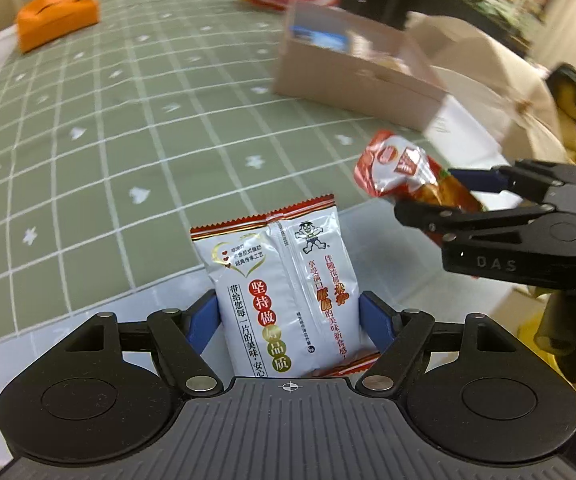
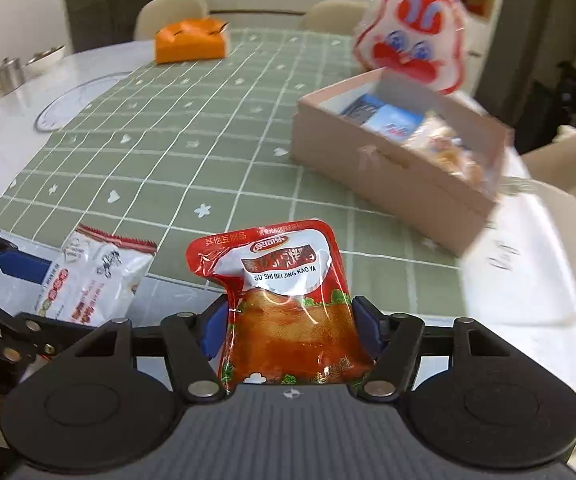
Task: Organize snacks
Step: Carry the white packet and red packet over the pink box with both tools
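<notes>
My left gripper [image 1: 288,320] is shut on a white rice-cracker packet [image 1: 284,292] with red edges, held above the near table edge. My right gripper [image 2: 288,328] is shut on a red snack pouch [image 2: 284,304]. Each sees the other: the red pouch [image 1: 404,172] shows at the right of the left wrist view, the white packet [image 2: 92,276] at the left of the right wrist view. An open cardboard box [image 2: 388,176] holding several snacks stands ahead on the right; it also shows in the left wrist view [image 1: 352,80].
A green checked tablecloth [image 2: 192,144] covers the white table. An orange box [image 2: 190,40] sits at the far side. A red-and-white snack bag [image 2: 412,44] stands behind the cardboard box. Cups and bowls [image 2: 8,72] are far left. Chairs surround the table.
</notes>
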`<state>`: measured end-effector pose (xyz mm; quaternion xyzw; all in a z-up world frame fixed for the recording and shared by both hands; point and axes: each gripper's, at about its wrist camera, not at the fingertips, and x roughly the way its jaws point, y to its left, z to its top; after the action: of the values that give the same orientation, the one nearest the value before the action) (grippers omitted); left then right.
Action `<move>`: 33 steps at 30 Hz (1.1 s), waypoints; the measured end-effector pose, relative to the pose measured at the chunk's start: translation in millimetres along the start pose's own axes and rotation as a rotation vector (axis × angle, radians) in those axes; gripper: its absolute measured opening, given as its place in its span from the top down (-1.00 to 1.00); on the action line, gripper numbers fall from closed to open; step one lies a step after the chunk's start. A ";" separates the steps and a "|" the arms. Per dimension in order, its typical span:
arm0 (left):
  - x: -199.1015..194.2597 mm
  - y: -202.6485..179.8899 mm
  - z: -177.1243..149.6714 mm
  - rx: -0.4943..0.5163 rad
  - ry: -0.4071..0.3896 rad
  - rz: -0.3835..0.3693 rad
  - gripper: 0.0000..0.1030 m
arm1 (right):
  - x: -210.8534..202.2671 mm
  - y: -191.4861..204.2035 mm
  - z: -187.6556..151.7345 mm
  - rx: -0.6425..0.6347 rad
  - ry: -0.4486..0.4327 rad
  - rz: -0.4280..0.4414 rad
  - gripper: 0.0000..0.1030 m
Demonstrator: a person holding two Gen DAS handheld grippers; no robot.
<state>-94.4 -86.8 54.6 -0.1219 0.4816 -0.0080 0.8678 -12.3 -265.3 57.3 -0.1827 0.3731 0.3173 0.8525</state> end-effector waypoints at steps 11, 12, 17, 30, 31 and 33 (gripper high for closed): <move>-30.6 -41.9 38.2 0.175 -0.118 -0.085 -0.56 | -73.6 -11.9 18.8 0.029 -0.101 -0.164 -0.22; -35.0 -46.7 45.2 0.189 -0.137 -0.085 -0.56 | -81.1 -16.8 24.8 0.027 -0.123 -0.168 -0.22; -42.7 -69.0 82.7 0.244 -0.214 -0.092 -0.56 | -103.8 -45.5 61.2 0.031 -0.220 -0.189 -0.22; 23.4 -93.0 189.9 0.249 -0.268 -0.060 -0.56 | -48.9 -135.4 142.8 0.094 -0.248 -0.141 -0.23; 32.5 -92.5 196.8 0.241 -0.262 -0.052 -0.56 | -38.6 -142.6 148.2 0.101 -0.235 -0.125 -0.23; 50.9 -89.3 209.9 0.223 -0.238 -0.039 -0.56 | -20.1 -153.8 155.6 0.118 -0.208 -0.102 -0.23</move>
<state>118.1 -137.4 138.1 -0.0342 0.3692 -0.0635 0.9265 162.3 -300.7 185.8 -0.1171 0.2907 0.2685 0.9109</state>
